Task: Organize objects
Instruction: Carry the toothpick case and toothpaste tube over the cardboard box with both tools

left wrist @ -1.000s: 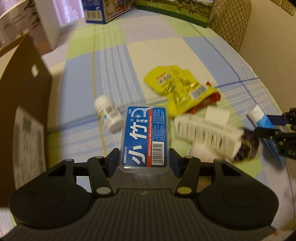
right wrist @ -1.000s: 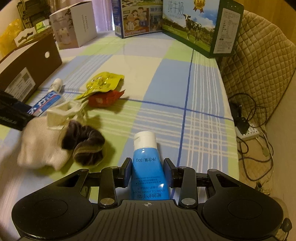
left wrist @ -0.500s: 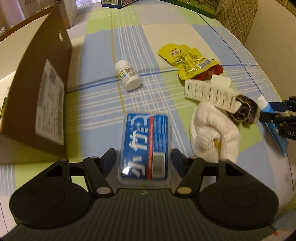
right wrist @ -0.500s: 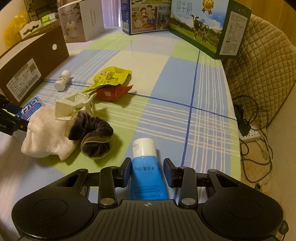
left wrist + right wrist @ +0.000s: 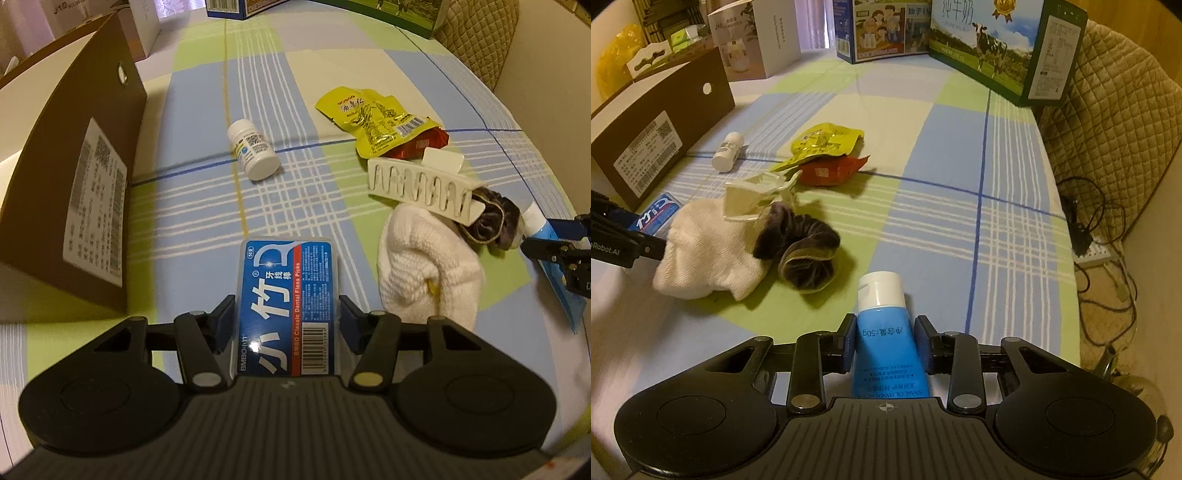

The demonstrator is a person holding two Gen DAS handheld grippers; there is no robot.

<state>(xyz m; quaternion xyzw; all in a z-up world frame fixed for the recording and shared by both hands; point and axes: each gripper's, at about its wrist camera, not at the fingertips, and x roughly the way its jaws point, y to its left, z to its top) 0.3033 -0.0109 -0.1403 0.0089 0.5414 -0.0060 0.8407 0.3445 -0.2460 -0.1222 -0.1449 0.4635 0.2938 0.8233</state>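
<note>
We grip the floss-pick box (image 5: 286,310) in our left tool (image 5: 287,325), the hand-cream tube (image 5: 888,343) in our right tool (image 5: 886,341); the pill bottle (image 5: 253,155), snack packets (image 5: 373,120), hair claw (image 5: 421,186), sock (image 5: 424,266) and scrunchie (image 5: 803,247) ahead remain unsorted.

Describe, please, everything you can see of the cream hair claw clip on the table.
The cream hair claw clip looks like matte plastic, with a row of curved teeth and a flat tab. It lies on its side, one end resting on the white sock and against the dark velvet scrunchie, beside the red packet. Neither gripper touches it.
</note>
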